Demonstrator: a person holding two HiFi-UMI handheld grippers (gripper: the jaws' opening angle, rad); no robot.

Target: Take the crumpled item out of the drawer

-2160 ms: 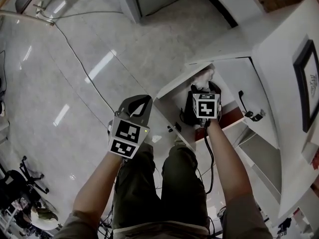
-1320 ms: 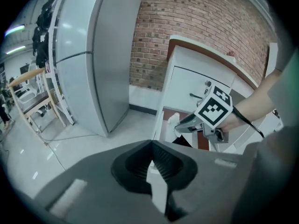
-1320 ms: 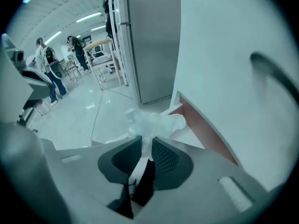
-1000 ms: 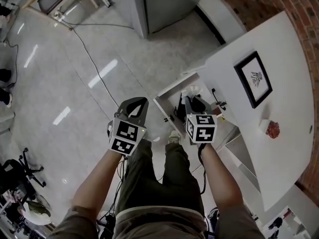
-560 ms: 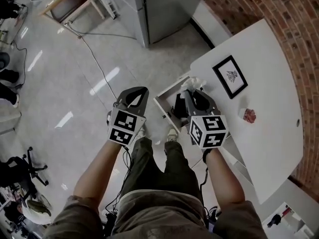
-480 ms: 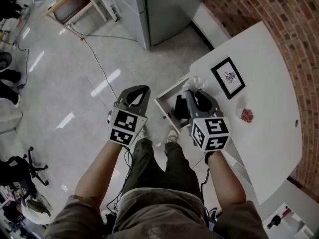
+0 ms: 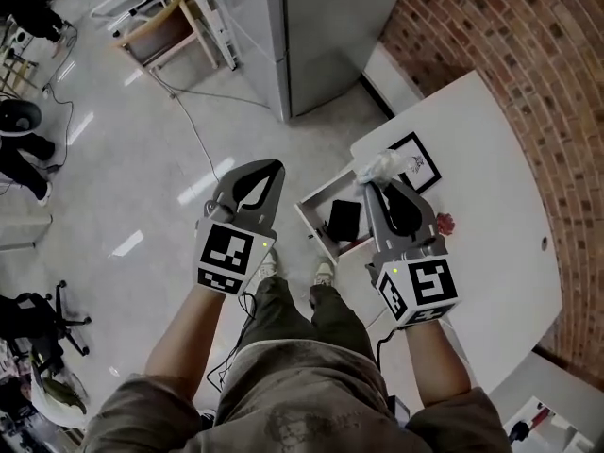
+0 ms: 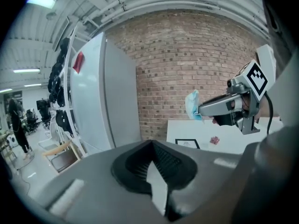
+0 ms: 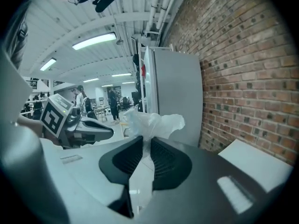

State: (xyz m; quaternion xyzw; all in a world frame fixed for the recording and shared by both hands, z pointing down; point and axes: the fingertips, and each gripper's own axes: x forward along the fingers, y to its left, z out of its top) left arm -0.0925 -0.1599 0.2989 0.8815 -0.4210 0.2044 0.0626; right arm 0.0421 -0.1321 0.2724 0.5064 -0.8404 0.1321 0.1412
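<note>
A crumpled white and pale blue item (image 7: 384,166) sticks out from the tips of my right gripper (image 7: 374,179), which is shut on it and held high above the open drawer (image 7: 317,211). In the right gripper view the crumpled item (image 9: 152,123) bunches up above the closed jaws. The left gripper view shows the crumpled item (image 8: 193,104) at the tip of the right gripper (image 8: 201,110). My left gripper (image 7: 266,170) hangs over the floor to the drawer's left, jaws shut with nothing between them. A black object (image 7: 342,218) lies in the drawer.
A white table (image 7: 491,215) carries a framed picture (image 7: 415,163) and a small red thing (image 7: 443,222). A brick wall (image 7: 528,55) runs on the right. A grey cabinet (image 7: 311,26) stands ahead. A cable (image 7: 193,130) trails across the shiny floor.
My right gripper has risen out of the drawer with the crumpled item and now holds it high over the table's edge. The left gripper has barely moved.
</note>
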